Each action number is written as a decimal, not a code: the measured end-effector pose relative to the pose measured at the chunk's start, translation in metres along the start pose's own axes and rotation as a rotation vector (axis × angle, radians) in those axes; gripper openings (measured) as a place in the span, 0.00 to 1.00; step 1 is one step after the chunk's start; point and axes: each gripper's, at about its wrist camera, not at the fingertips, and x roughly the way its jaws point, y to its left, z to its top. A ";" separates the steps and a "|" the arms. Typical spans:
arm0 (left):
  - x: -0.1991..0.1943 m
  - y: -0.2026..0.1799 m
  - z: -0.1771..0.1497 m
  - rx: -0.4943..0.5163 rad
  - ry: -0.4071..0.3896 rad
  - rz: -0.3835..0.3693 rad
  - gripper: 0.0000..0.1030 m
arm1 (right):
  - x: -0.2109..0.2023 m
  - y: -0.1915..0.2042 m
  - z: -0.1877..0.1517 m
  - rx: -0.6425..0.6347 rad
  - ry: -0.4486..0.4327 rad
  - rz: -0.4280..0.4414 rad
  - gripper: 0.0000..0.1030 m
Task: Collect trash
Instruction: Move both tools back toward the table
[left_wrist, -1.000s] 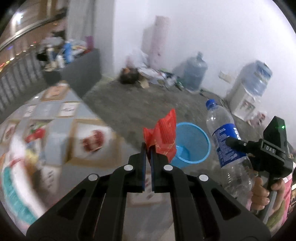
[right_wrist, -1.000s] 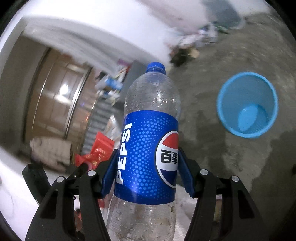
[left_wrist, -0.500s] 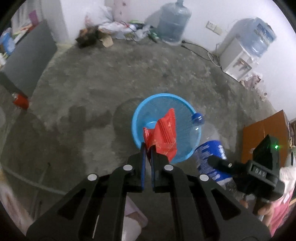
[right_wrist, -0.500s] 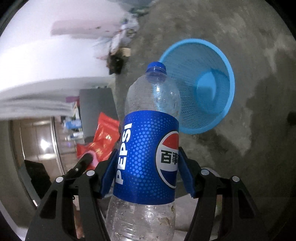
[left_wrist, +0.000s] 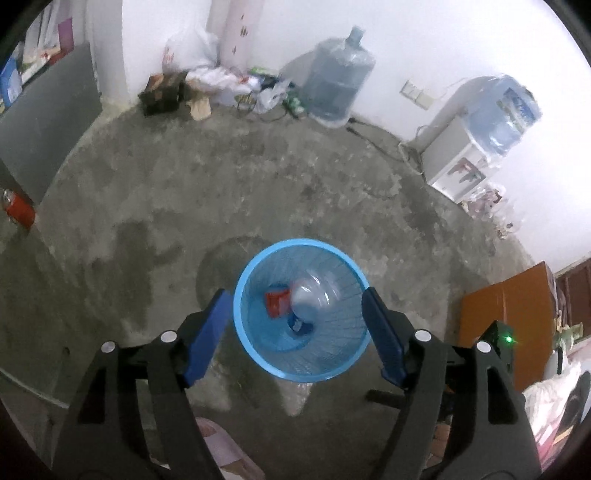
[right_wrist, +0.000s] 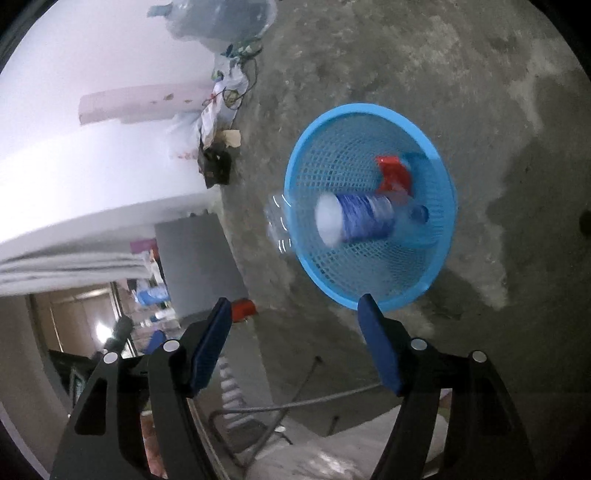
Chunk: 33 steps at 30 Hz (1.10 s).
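While your two grippers hang above the floor (left_wrist: 258, 192), both pieces of trash you can see are already inside the blue basket (left_wrist: 255, 354), so this round of collecting looks almost finished. The basket stands upright on the concrete, just ahead of both tools. In it the plastic bottle (right_wrist: 364, 218) is blurred and tilted, cap end toward the bottom, so I judge it is not settled yet. The red wrapper (right_wrist: 395, 173) lies just beside it, against the mesh wall; whether the two touch, I cannot tell.

Your left gripper (left_wrist: 295, 332) has its jaws spread wide and opening, with nothing between them except the view down into the basket. Your right gripper (right_wrist: 295, 339) is the same: jaws wide, opening, and empty.

What is left depends on other trash. A heap of bags and boxes (left_wrist: 207, 88) sits against the far wall, well apart from the basket, and may be next.
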 end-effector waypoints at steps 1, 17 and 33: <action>-0.007 -0.001 -0.001 0.006 -0.012 -0.003 0.68 | -0.003 0.002 -0.001 -0.020 -0.006 -0.005 0.67; -0.180 -0.003 -0.072 0.001 -0.245 -0.118 0.87 | -0.069 0.122 -0.090 -0.622 -0.183 -0.207 0.83; -0.367 0.129 -0.229 -0.274 -0.537 0.131 0.91 | -0.105 0.205 -0.241 -1.226 -0.500 -0.429 0.93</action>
